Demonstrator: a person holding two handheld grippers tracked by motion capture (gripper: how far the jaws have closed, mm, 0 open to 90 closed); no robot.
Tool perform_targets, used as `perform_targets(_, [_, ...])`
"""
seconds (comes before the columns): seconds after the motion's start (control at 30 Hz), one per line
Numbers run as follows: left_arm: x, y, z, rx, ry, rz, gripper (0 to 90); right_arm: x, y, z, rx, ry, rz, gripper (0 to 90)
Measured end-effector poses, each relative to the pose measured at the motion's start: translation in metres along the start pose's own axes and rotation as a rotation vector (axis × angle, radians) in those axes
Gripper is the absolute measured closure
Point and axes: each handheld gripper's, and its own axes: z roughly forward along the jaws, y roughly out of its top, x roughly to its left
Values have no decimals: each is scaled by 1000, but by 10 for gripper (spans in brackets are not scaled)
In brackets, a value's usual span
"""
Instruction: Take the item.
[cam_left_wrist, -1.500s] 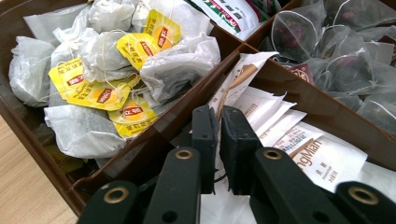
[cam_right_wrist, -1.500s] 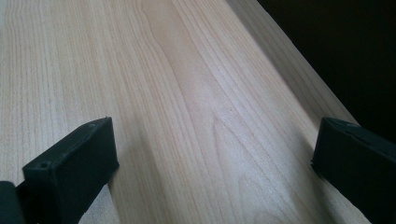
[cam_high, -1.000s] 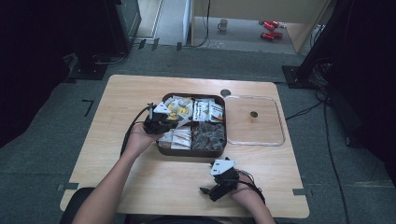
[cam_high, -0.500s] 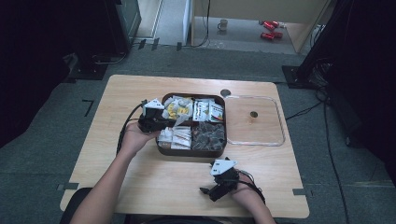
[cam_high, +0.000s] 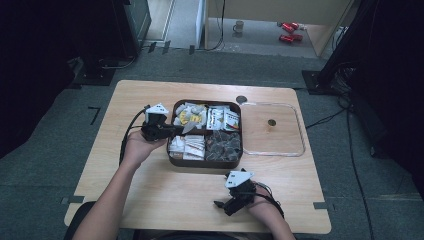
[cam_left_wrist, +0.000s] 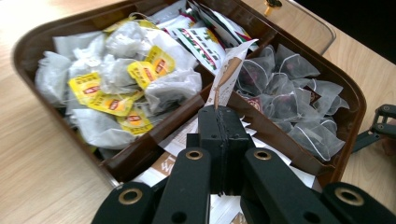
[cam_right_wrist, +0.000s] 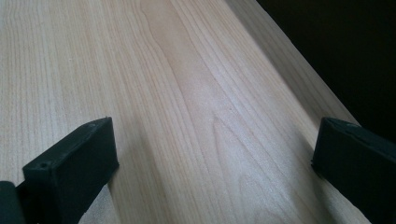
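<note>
A brown box (cam_high: 206, 162) with four compartments sits mid-table, full of tea bags and sachets. My left gripper (cam_high: 172, 130) hovers at the box's left edge, shut on a white paper sachet (cam_high: 189, 127) with brown print. In the left gripper view the sachet (cam_left_wrist: 229, 74) stands upright from the closed jaws of the left gripper (cam_left_wrist: 219, 112), above yellow-labelled tea bags (cam_left_wrist: 116, 88) and pyramid bags (cam_left_wrist: 289, 93). My right gripper (cam_high: 222, 205) rests near the table's front edge, open, and in the right gripper view the right gripper (cam_right_wrist: 215, 140) has bare wood between its jaws.
A clear lid (cam_high: 272, 129) with a small knob lies flat just right of the box. A dark round mark (cam_high: 241, 99) sits behind the box. The table's left side and front are bare wood; cables trail from both grippers.
My left gripper has drawn back to the left and risen a little from the box, with the sachet still pinched in it. The right gripper has stayed put.
</note>
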Motion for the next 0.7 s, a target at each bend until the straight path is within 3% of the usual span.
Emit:
perform_targets(0.33, [7, -2, -14, -14, 11, -20, 900, 0, 0, 0, 0, -1, -2, 0])
perform_targets(0.47, [10, -3, -21, -32, -8, -30, 900, 0, 0, 0, 0, 0, -2, 0])
perform_targets(0.7, [14, -7, -29, -33, 19, -36, 900, 0, 0, 0, 1, -1, -2, 0])
